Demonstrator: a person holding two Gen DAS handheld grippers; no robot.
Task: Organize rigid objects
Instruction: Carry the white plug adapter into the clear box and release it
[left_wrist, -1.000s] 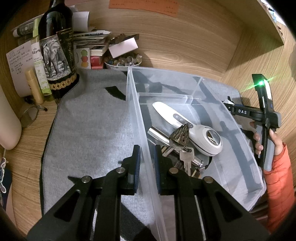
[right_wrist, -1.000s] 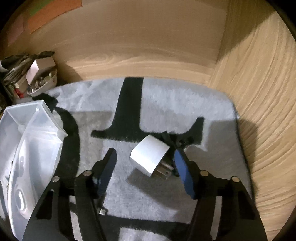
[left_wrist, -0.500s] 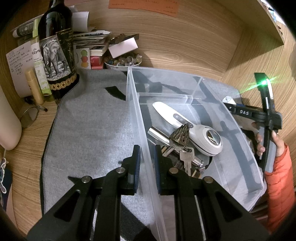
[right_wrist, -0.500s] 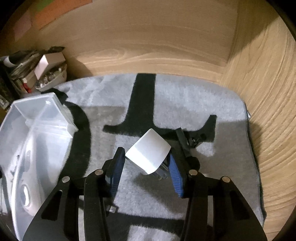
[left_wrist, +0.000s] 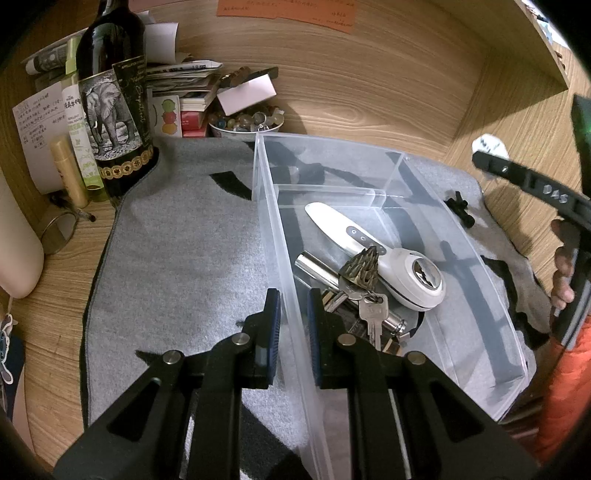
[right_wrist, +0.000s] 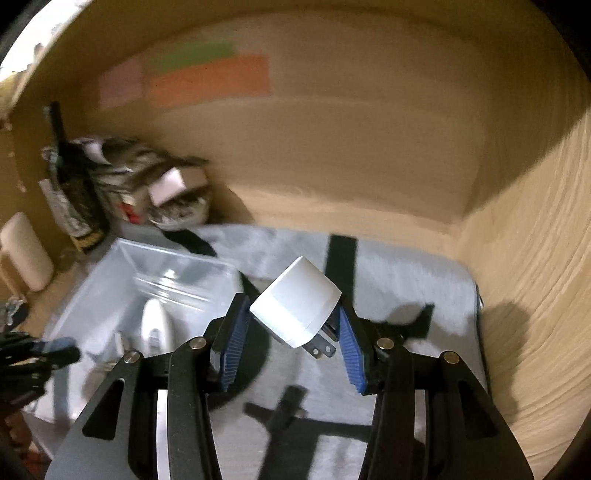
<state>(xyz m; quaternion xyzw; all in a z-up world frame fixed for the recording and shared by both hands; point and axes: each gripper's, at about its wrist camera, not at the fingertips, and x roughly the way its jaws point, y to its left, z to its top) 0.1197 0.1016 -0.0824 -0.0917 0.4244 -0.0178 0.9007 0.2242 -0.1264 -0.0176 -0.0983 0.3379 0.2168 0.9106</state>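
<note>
My left gripper (left_wrist: 292, 325) is shut on the left wall of the clear plastic bin (left_wrist: 275, 229), one finger on each side. The bin holds a white handheld device (left_wrist: 402, 264), a bunch of keys (left_wrist: 371, 314) and a metal cylinder (left_wrist: 317, 267). My right gripper (right_wrist: 291, 339) is shut on a white plug adapter (right_wrist: 295, 304) and holds it in the air above the grey mat (right_wrist: 406, 280), to the right of the bin (right_wrist: 122, 291). The right gripper also shows at the right edge of the left wrist view (left_wrist: 491, 153).
A dark elephant-label bottle (left_wrist: 114, 99), tubes, papers and a bowl of stones (left_wrist: 245, 123) crowd the back left corner. Wooden walls close the back and right. A small black part (left_wrist: 460, 206) lies on the mat right of the bin.
My right gripper closed on the plug adapter and lifted it off the mat, swinging up and toward the bin. My left gripper stayed clamped on the bin wall.
</note>
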